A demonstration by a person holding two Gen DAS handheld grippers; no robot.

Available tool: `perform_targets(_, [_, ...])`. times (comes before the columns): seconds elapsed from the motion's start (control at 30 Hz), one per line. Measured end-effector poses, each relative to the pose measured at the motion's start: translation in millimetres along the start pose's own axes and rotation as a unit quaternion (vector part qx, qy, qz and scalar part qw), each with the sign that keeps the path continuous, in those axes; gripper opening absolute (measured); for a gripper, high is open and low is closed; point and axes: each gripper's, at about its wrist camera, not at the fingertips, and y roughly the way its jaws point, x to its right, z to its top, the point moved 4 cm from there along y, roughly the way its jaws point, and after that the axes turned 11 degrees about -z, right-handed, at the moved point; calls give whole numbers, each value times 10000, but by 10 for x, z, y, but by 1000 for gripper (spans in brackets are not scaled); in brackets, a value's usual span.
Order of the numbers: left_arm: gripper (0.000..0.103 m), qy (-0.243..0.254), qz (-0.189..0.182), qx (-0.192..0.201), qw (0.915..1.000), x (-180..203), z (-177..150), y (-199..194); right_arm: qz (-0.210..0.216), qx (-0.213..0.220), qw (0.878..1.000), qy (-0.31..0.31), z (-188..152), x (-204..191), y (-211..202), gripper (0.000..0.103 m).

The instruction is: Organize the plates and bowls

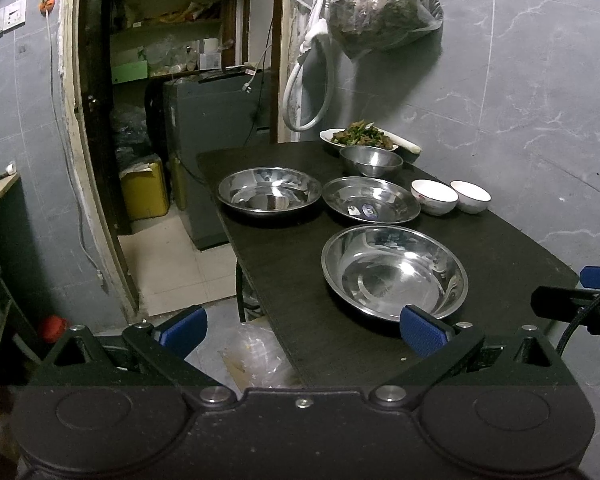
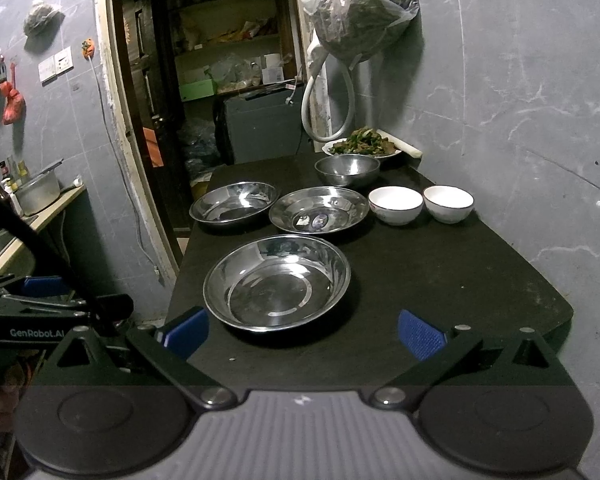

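Jaws wide apart, nothing held on left gripper (image 1: 303, 330): left wrist view has the nearest steel plate (image 1: 394, 271) on the black table (image 1: 512, 256) just beyond its right fingertip, two more steel plates (image 1: 270, 191) (image 1: 371, 199) farther back, two white bowls (image 1: 434, 197) (image 1: 470, 196) far right. Right wrist view: right gripper (image 2: 303, 333) likewise spread and empty, near plate (image 2: 276, 282) centred ahead, steel bowl (image 2: 347, 170) and food dish (image 2: 362, 145) at far end.

Home kitchen: cooked dish (image 2: 362, 143), steel bowls, pantry shelves (image 2: 228, 40).
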Motion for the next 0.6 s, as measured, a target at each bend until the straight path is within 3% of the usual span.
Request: perform_targets(0.6, [102,-152,107,-229,9996,8,41,215,8,-53,10000,16,-14,65,64,103])
